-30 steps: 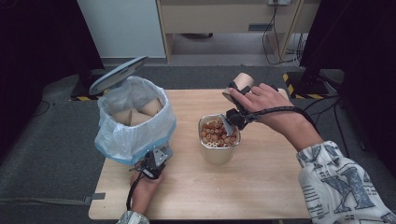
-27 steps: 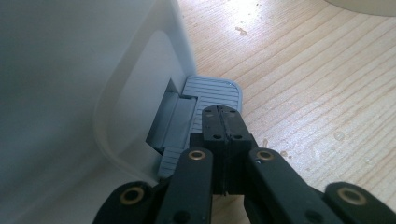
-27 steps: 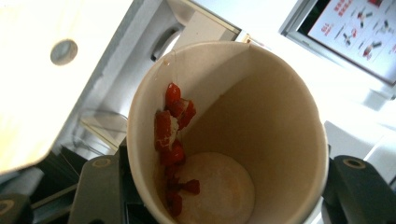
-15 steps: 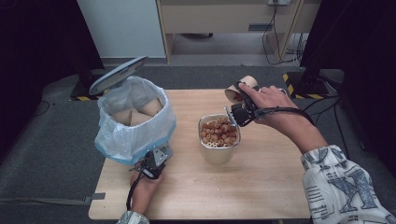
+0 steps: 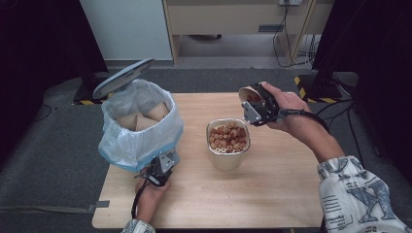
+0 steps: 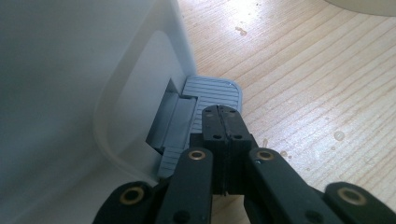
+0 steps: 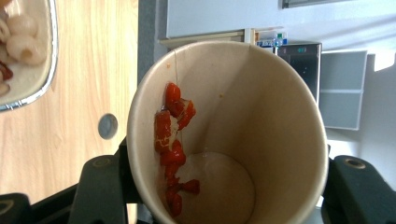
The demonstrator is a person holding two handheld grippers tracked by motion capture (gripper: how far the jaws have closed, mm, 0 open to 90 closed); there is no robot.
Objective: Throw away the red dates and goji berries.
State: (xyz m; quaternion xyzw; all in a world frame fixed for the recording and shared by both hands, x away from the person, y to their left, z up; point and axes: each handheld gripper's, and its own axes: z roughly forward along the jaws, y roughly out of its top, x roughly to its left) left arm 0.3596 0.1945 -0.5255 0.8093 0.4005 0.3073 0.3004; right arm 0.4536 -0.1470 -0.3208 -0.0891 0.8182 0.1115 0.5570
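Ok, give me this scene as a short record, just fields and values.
Surface: wooden table
Bin: lined pedal bin, lid up, paper cups inside
Left gripper: jaws shut, pressing the bin's pedal
Right gripper: shut on a paper cup, tipped on its side
Cup contents: red scraps stuck inside
Metal container: full of food pieces, mid-table
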